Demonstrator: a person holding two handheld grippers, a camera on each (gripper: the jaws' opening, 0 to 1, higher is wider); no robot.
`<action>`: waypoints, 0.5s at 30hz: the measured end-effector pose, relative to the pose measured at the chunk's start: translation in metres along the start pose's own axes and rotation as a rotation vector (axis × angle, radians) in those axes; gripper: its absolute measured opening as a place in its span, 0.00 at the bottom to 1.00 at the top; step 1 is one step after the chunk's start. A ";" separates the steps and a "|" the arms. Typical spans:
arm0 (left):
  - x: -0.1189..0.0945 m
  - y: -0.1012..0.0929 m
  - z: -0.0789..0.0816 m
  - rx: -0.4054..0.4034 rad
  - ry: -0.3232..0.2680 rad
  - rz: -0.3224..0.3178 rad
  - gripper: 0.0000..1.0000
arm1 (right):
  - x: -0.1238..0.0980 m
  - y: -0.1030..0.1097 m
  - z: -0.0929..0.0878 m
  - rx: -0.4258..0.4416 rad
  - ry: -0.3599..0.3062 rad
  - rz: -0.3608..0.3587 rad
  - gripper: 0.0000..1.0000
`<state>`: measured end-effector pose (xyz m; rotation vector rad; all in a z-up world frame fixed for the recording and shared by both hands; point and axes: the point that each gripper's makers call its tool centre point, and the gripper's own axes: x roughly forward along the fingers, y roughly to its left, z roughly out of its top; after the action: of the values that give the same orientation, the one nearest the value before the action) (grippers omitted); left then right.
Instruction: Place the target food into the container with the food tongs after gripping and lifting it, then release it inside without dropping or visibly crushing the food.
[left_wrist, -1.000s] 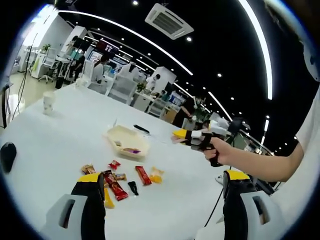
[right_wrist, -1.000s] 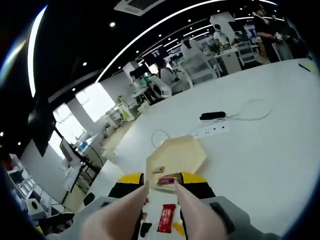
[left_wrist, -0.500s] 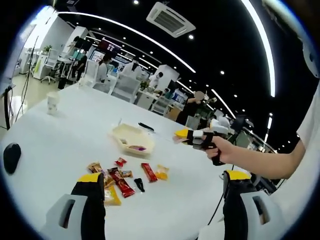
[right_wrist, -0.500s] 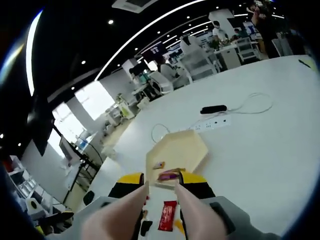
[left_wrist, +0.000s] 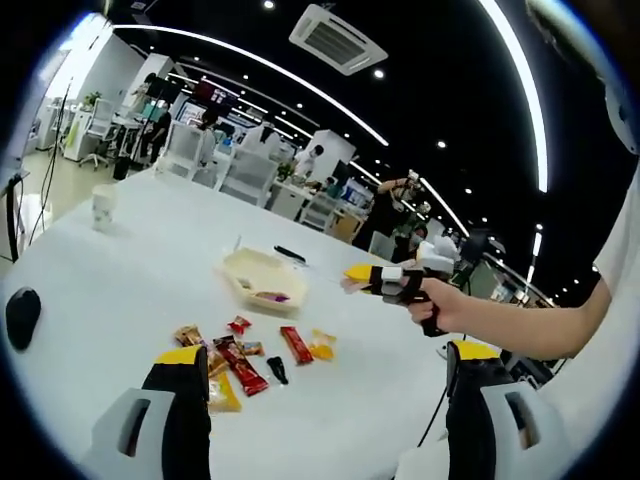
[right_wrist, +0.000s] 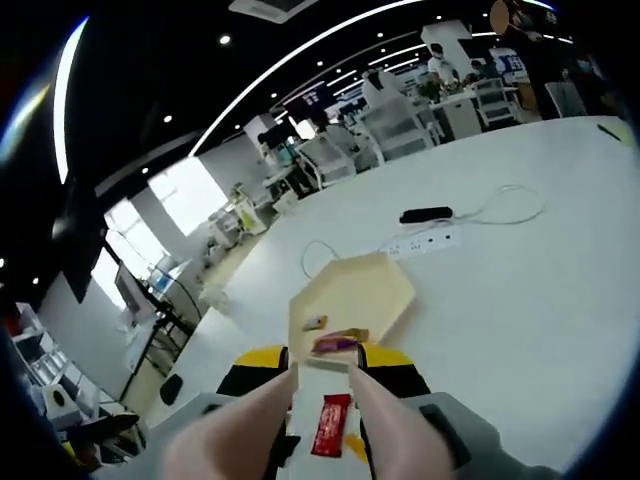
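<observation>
A beige hexagonal container (left_wrist: 255, 272) (right_wrist: 375, 290) lies on the white table with a purple snack (left_wrist: 270, 297) (right_wrist: 336, 343) inside it. Loose packets lie in front of it, among them a red packet (left_wrist: 295, 345) (right_wrist: 328, 425) and a yellow snack (left_wrist: 320, 348). My right gripper (right_wrist: 323, 365) (left_wrist: 375, 278) is shut on pale food tongs (right_wrist: 375, 420). The tong arms stand apart with nothing between them, held in the air short of the container. My left gripper (left_wrist: 325, 385) hangs wide open near the table's front.
A paper cup (left_wrist: 102, 205) stands far left and a black mouse (left_wrist: 20, 312) lies at the left edge. A power strip (right_wrist: 425, 262) with a white cable and a black device (right_wrist: 425, 214) lie beyond the container. Chairs and people are in the background.
Both views shifted slightly. The right gripper with the tongs drifted a little while hovering. Nothing was picked up or let go.
</observation>
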<state>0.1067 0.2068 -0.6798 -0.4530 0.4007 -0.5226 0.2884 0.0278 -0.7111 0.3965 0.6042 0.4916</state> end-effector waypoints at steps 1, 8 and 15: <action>0.000 0.000 0.001 0.001 -0.001 -0.001 0.99 | 0.000 0.000 -0.001 -0.006 0.001 -0.003 0.27; 0.002 0.003 0.000 -0.003 0.000 -0.002 0.99 | 0.004 0.005 -0.012 -0.109 0.030 0.009 0.28; 0.004 0.003 0.001 0.004 0.001 -0.003 0.99 | 0.009 0.001 -0.019 -0.102 0.036 0.007 0.28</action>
<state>0.1116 0.2071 -0.6814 -0.4498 0.4005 -0.5268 0.2829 0.0373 -0.7288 0.2939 0.6098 0.5350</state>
